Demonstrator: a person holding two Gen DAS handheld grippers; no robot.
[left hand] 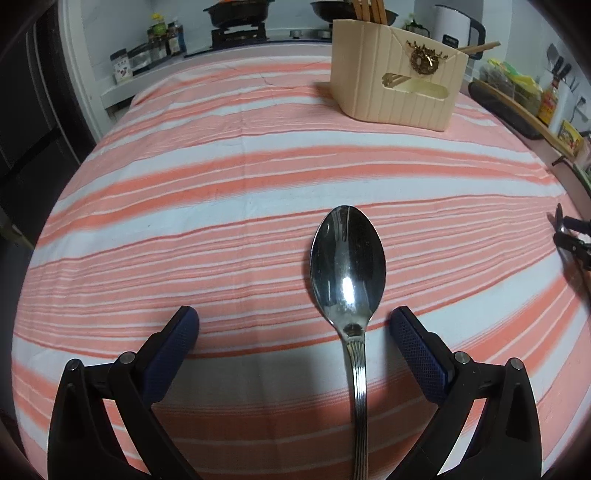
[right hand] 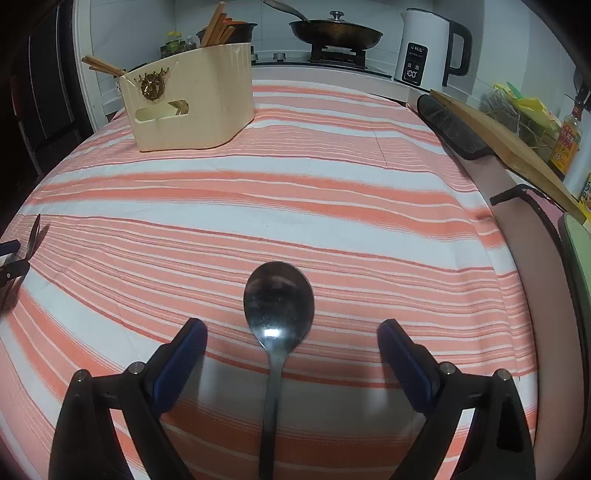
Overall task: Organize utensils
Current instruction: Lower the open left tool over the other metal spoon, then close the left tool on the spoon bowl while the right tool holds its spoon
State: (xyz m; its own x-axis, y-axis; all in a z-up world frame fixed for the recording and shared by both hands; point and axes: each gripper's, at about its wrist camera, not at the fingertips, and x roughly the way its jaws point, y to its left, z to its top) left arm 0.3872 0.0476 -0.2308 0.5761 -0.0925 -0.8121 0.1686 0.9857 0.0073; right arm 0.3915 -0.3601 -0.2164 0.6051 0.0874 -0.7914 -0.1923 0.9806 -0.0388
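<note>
A steel spoon (left hand: 349, 266) with a ribbed handle lies on the striped cloth between the fingers of my open left gripper (left hand: 293, 325), bowl pointing away. A second, plain steel spoon (right hand: 279, 299) lies the same way between the fingers of my open right gripper (right hand: 291, 336). Neither gripper touches its spoon. A beige utensil holder (left hand: 395, 77) with wooden chopsticks stands at the far side of the table, also in the right wrist view (right hand: 192, 99). The other gripper shows at each view's edge (left hand: 570, 236) (right hand: 14, 254).
The table is covered by an orange and white striped cloth (right hand: 295, 192). Behind it are a stove with pans (right hand: 334, 33), a white kettle (right hand: 428, 48) and bottles (left hand: 162, 37). A wooden board (right hand: 506, 147) and a dark mat (right hand: 450, 125) lie along the right edge.
</note>
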